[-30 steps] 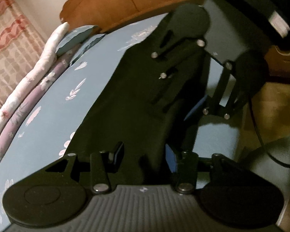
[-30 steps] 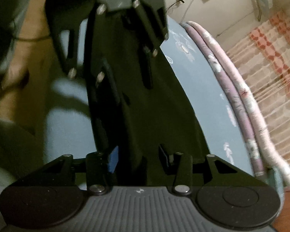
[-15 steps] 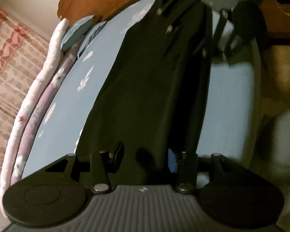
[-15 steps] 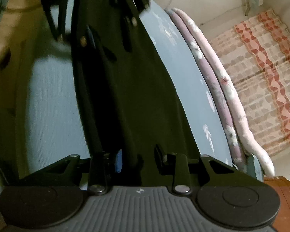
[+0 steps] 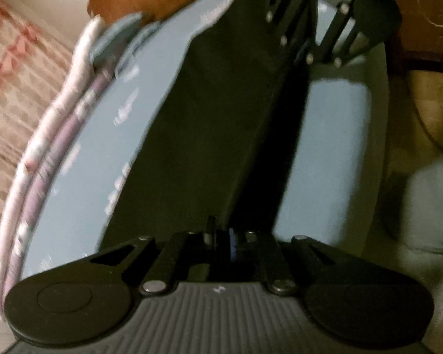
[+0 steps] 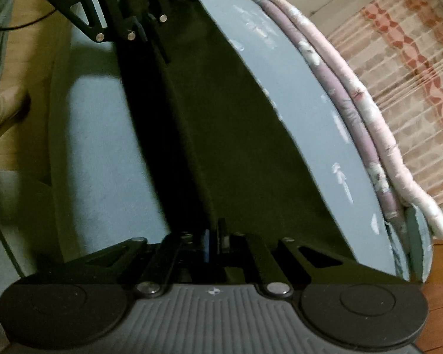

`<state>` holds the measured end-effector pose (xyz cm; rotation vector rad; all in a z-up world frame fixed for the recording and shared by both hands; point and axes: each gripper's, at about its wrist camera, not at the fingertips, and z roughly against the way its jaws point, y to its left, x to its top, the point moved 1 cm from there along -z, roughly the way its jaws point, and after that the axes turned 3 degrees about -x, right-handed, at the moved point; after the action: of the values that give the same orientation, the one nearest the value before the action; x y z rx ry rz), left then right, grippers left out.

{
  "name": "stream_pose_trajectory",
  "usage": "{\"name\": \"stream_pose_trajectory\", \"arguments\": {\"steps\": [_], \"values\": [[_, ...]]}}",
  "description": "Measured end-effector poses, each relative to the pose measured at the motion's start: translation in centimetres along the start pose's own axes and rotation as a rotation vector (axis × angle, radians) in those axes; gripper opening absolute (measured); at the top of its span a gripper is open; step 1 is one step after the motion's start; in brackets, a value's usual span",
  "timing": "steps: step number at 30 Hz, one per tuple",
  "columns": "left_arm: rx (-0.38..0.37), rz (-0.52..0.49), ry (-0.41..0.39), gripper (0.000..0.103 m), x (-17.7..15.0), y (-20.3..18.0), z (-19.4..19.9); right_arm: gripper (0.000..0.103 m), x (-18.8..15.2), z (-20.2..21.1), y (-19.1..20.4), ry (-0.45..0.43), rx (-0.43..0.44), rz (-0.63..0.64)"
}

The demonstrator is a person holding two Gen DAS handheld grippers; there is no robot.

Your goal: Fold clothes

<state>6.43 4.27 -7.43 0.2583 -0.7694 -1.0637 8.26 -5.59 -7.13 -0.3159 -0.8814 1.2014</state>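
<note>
- The dark garment (image 5: 209,135) lies stretched long across the blue bed (image 5: 325,147), running from 6 o'clock up to 12 in both wrist views, with a darker raised fold line along one long edge
- Left gripper (image 5: 220,237): fingers clenched on the near end of the garment, cloth pinched between them
- Right gripper (image 6: 214,240): fingers likewise clenched on its own end of the cloth; in the left view it shows at 1 o'clock (image 5: 298,50) at the far end
- So the garment is held at both ends, taut between the two grippers, one edge lifted off the bed
- Judged step: carrying the held long edge over toward the other long edge for a lengthwise fold
- To do it well: keep both grips firm and the two ends level, so the cloth stays taut and the crease comes out straight
- Move both hands together at one pace; if one leads, the fold will skew
- Lay the edge down flush on the opposite edge before letting go
- The rolled quilts (image 6: 366,135) at 3 o'clock in the right view sit well apart, no obstacle
</note>
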Motion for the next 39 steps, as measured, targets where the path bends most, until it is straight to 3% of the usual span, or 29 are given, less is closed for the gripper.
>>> {"name": "stream_pose_trajectory", "arguments": {"steps": [3,5,8,10,12,18,20,22,24,29,32,36,39], "values": [[-0.012,0.049,0.01,0.013,-0.5,0.9,0.8,0.017,-0.5,1.5,-1.0,-0.011,0.052,-0.066],[-0.012,0.104,-0.006,0.024,-0.7,2.2,2.0,0.026,-1.3,2.7,-2.4,-0.007,0.081,-0.148],[-0.011,0.187,-0.03,0.034,-1.0,4.3,3.8,0.03,-2.3,3.6,-5.1,-0.015,0.082,-0.268],[-0.011,0.242,-0.046,0.04,-1.2,5.6,4.9,0.04,-3.0,3.4,-6.7,-0.018,0.076,-0.343],[0.026,0.346,-0.062,0.041,-1.8,7.7,3.9,0.042,-3.8,2.3,-7.7,-0.004,0.071,-0.415],[0.095,0.573,0.092,0.041,-6.7,10.6,-0.8,0.043,-8.0,-0.6,-9.8,0.085,0.087,-0.619],[0.138,0.659,0.17,0.046,-9.1,11.2,-1.1,0.059,-10.0,-0.8,-10.9,0.107,0.099,-0.715],[0.152,0.796,0.193,0.049,-11.2,12.1,0.0,0.062,-11.2,-0.8,-12.2,0.139,0.074,-0.779],[0.175,0.855,0.197,0.041,-11.4,13.1,0.8,0.062,-11.5,-0.6,-13.7,0.129,0.058,-0.814],[0.012,0.869,-0.007,0.046,-5.7,15.0,0.2,0.063,-9.0,-3.1,-17.6,0.067,0.065,-0.855],[-0.114,0.886,-0.103,0.047,-1.4,15.7,-3.2,0.063,-6.6,-6.0,-18.7,0.053,0.101,-0.82],[-0.273,0.949,-0.136,0.046,1.9,16.0,-8.6,0.063,-3.9,-9.6,-19.4,0.045,0.193,-0.758],[-0.28,1.007,-0.089,0.045,1.7,15.9,-11.6,0.063,-2.5,-12.0,-19.8,0.034,0.3,-0.768]]}}
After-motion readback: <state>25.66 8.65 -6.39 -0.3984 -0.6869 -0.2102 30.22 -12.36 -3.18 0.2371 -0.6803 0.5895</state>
